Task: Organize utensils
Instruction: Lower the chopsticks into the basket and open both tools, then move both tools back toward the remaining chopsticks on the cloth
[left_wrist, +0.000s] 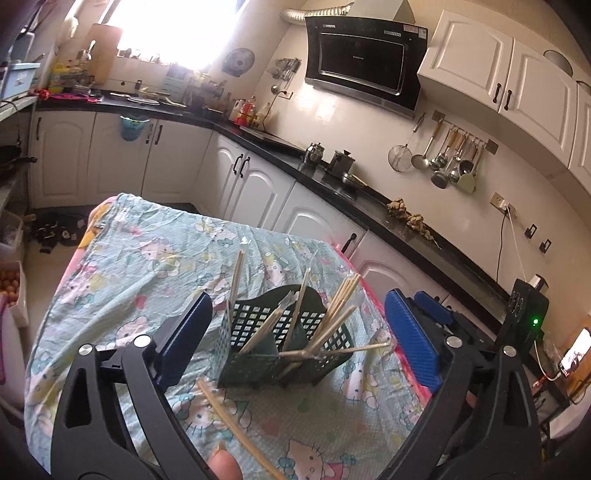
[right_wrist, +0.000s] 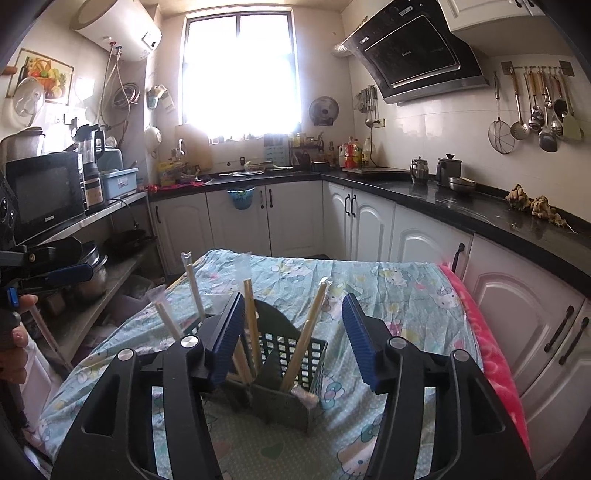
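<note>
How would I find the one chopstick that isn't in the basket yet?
Look at the table under the cartoon-cat cloth, where a dark green lattice basket holds chopsticks standing up. Just in front of the basket, one pale chopstick lies flat on the cloth. It is the only bare wooden one lying down outside the basket.

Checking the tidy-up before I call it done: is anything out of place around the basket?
Yes. One chopstick lies loose on the cloth in front of the basket, and another pokes sideways out of it instead of standing like the rest. Both grippers are open and empty.
</note>
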